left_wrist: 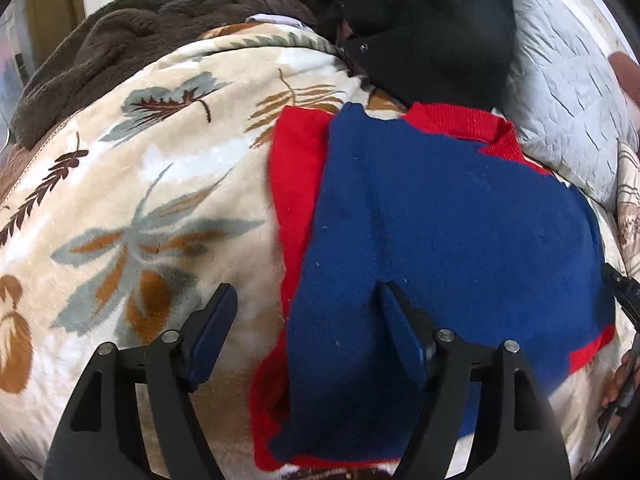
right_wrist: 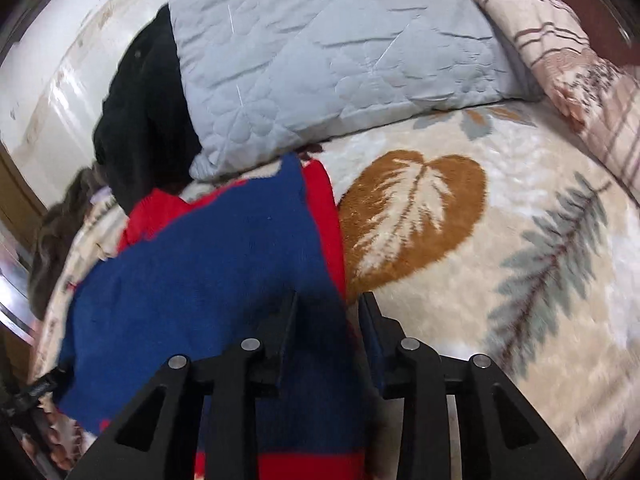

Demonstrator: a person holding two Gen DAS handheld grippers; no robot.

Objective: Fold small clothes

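Note:
A small blue and red knitted sweater point(left_wrist: 440, 216) lies on a leaf-patterned blanket point(left_wrist: 140, 200). It also shows in the right wrist view point(right_wrist: 208, 264). My left gripper point(left_wrist: 306, 292) is open, its jaws wide apart over the sweater's left edge, with the right finger point(left_wrist: 400, 328) on the blue cloth. My right gripper point(right_wrist: 328, 300) has its jaws close together around the sweater's right edge, where blue and red cloth sits between them. The right gripper's tip shows at the right edge of the left wrist view point(left_wrist: 624, 292).
A grey quilted pillow point(right_wrist: 340, 60) and a black garment point(left_wrist: 420, 32) lie behind the sweater. A brown fleece point(left_wrist: 120, 48) is heaped at the back left. A plaid pillow point(right_wrist: 580, 80) lies at the right. The blanket point(right_wrist: 500, 260) spreads right of the sweater.

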